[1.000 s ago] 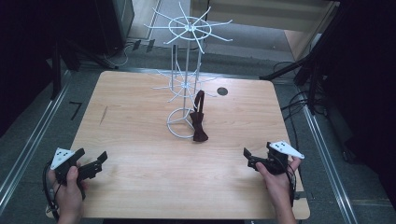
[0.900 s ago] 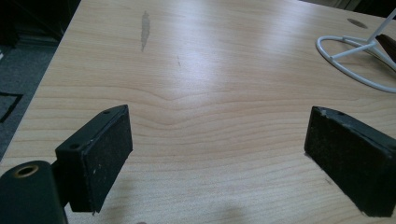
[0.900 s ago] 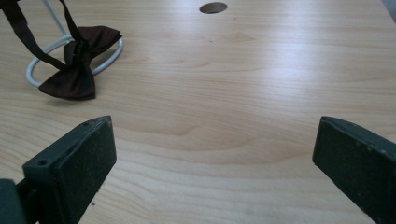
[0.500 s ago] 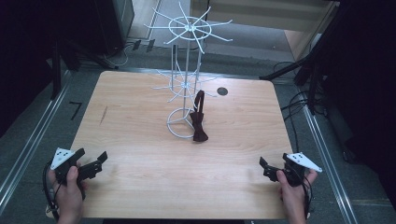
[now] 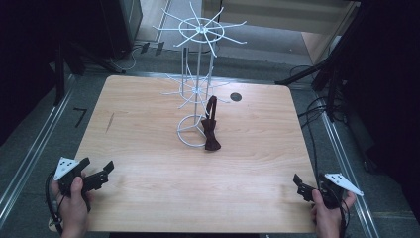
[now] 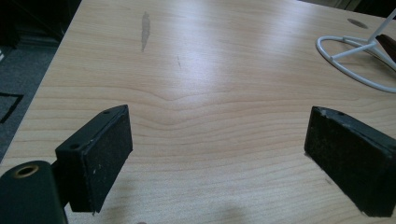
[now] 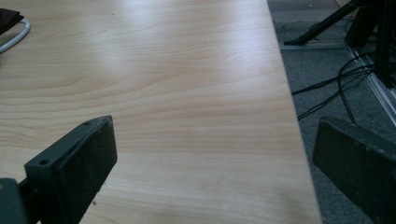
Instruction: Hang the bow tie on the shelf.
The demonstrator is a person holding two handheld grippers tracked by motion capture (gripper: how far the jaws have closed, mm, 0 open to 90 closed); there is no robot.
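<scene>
Bow tie (image 5: 212,130) hanging on wire rack (image 5: 197,89), well apart from both empty, wide-open hand-held grippers

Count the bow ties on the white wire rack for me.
1. A single dark brown bow tie hangs from a lower arm of the white wire spinner rack, its bow reaching the ring base. The top tier's arms look bare; none seems hidden.
</scene>
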